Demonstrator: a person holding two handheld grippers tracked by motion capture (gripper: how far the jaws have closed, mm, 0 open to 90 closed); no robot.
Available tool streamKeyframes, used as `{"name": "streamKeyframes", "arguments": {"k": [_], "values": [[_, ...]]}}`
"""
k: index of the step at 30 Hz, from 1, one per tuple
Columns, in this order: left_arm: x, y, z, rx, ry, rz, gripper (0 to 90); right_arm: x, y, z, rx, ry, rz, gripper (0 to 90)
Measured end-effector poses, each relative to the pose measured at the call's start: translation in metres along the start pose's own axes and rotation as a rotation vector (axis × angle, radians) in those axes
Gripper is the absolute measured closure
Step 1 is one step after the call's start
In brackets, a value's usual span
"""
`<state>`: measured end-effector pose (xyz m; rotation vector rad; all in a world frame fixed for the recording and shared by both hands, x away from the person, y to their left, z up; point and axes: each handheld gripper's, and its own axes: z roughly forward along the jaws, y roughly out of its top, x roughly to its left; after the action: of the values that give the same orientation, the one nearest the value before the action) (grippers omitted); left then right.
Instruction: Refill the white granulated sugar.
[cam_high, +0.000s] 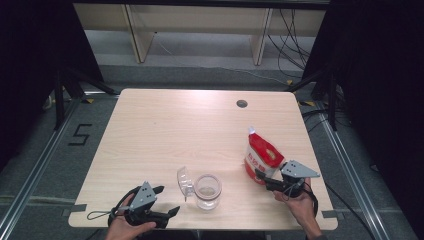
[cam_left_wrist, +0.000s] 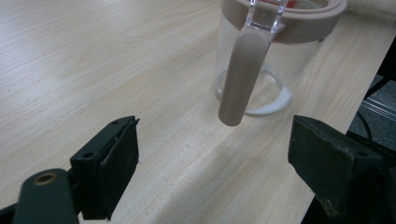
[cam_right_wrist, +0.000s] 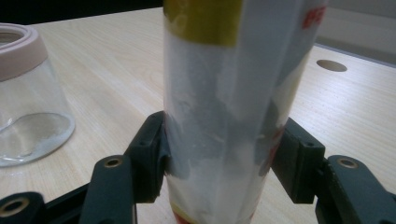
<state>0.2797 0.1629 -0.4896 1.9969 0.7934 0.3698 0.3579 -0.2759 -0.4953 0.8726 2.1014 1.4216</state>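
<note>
— Starting nearest the person: the left gripper (cam_high: 159, 201) sits at the table's (cam_high: 165, 125) front edge with its jaws spread wide and nothing between them. Just beyond it, slightly to its right, stands the glass jar (cam_high: 207, 191), lid (cam_high: 183, 182) flipped open on the left side.

— And the right side?

— The right gripper (cam_high: 262, 178) has its jaws pressed against both flanks of the red-and-white bag (cam_high: 262, 155), low on its body. The bag stands upright, long axis vertical (its torn top corner points up and away).

— So which way does the jar lie from the bag?

— To the bag's left and a little nearer the person, close but apart. A thin layer of white powder (cam_left_wrist: 275, 103) already lies in the jar's bottom.

— Then the likely move?

— My guess: lifting the bag leftward and tipping its top over the jar mouth, while the nearer left gripper could steady the jar.
</note>
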Motion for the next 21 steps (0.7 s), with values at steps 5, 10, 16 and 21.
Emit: {"name": "streamKeyframes", "arguments": {"k": [5,10,16,21], "values": [[0.0,0.0,0.0,-0.004,-0.005,0.0,16.0,0.012,-0.003,0.0,-0.009,-0.089,0.095,35.6],[0.0,0.0,0.0,0.0,0.0,0.001,16.0,0.012,-0.003,0.006,-0.058,-0.139,0.059,33.0],[0.0,0.0,0.0,-0.004,0.0,-0.003,16.0,0.015,-0.004,0.014,-0.071,-0.138,0.06,33.7],[0.0,0.0,0.0,-0.001,-0.002,-0.001,16.0,0.016,-0.005,0.015,-0.089,-0.146,0.079,33.6]]}}
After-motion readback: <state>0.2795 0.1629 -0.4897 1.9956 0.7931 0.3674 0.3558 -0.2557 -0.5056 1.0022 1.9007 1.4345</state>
